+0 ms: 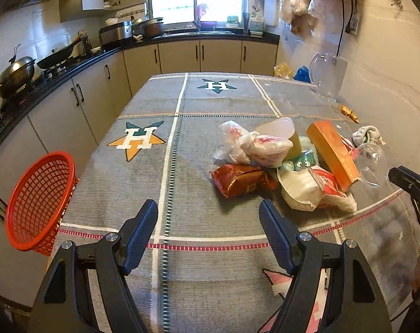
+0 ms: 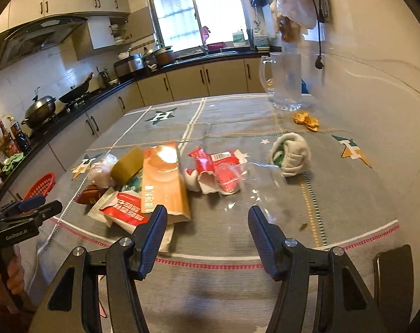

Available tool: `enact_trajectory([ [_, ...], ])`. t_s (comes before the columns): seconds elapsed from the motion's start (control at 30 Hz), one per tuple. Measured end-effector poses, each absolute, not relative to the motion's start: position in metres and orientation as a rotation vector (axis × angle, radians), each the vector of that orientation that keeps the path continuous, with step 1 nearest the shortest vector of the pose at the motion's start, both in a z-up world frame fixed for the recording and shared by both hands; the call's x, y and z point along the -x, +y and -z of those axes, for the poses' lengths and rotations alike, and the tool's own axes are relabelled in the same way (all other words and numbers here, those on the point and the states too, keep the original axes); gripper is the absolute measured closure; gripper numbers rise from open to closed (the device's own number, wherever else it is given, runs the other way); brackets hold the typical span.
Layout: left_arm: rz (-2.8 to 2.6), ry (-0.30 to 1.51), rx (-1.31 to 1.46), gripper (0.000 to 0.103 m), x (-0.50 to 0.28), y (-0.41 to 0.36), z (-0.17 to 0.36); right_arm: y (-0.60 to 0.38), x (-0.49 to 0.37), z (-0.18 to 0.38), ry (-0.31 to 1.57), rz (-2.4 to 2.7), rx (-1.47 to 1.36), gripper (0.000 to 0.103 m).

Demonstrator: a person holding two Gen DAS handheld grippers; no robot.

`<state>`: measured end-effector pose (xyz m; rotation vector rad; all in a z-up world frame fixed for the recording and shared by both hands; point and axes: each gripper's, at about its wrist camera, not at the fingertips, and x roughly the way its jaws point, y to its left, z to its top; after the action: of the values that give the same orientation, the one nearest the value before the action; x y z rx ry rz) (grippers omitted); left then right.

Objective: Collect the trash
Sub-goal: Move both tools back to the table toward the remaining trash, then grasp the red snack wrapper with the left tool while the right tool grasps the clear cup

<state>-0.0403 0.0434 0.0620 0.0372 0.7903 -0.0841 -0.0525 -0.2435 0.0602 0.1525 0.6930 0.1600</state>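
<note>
Both my tools are wide apart and carry nothing: the left gripper [image 1: 208,213] hangs over bare cloth, the right gripper [image 2: 207,219] over the near edge of the trash. The trash lies heaped on the table [image 1: 143,194], at about 1 o'clock in the left view and 11 to 12 o'clock in the right: an orange carton [image 2: 164,177] lying flat, a brown packet [image 1: 239,180], white bags [image 1: 246,144], a red-and-white wrapper [image 2: 218,170], and a clear plastic piece [image 2: 254,183] just ahead of my right jaws. The red basket [image 1: 39,199] hangs at the table's left edge, at 9 o'clock in the left view, well apart from the heap.

I judge that no piece is taken yet. For a good grasp I would pick one item from the heap's edge, such as the carton's near end, set the jaws across its narrow side, and close firmly before lifting. Thin film may slip or drag its neighbours.

The table has a grey plaid cloth with star emblems. A glass jug [image 2: 285,80], orange scraps [image 2: 307,120] and a balled cloth [image 2: 291,152] stand farther back. Around it is a kitchen: counter, woks, a window at 12 o'clock.
</note>
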Motion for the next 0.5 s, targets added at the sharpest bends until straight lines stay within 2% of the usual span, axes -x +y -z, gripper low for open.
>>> enact_trajectory([
  [0.17, 0.096, 0.801, -0.054, 0.029, 0.036, 0.037, -0.059, -0.259, 0.041, -0.058, 0.710, -0.104, -0.172, 0.038],
  [0.33, 0.125, 0.809, -0.061, 0.029, 0.032, 0.028, -0.059, -0.246, 0.019, -0.045, 0.768, -0.059, -0.121, 0.056],
  [0.43, 0.151, 0.814, -0.067, 0.029, 0.029, 0.020, -0.060, -0.242, 0.010, -0.035, 0.795, -0.004, -0.083, 0.084],
  [0.47, 0.168, 0.823, -0.068, 0.029, 0.027, 0.017, -0.059, -0.242, 0.010, -0.033, 0.799, 0.008, -0.076, 0.097],
  [0.5, 0.190, 0.835, -0.070, 0.029, 0.025, 0.012, -0.058, -0.244, 0.011, -0.032, 0.796, 0.019, -0.078, 0.097],
])
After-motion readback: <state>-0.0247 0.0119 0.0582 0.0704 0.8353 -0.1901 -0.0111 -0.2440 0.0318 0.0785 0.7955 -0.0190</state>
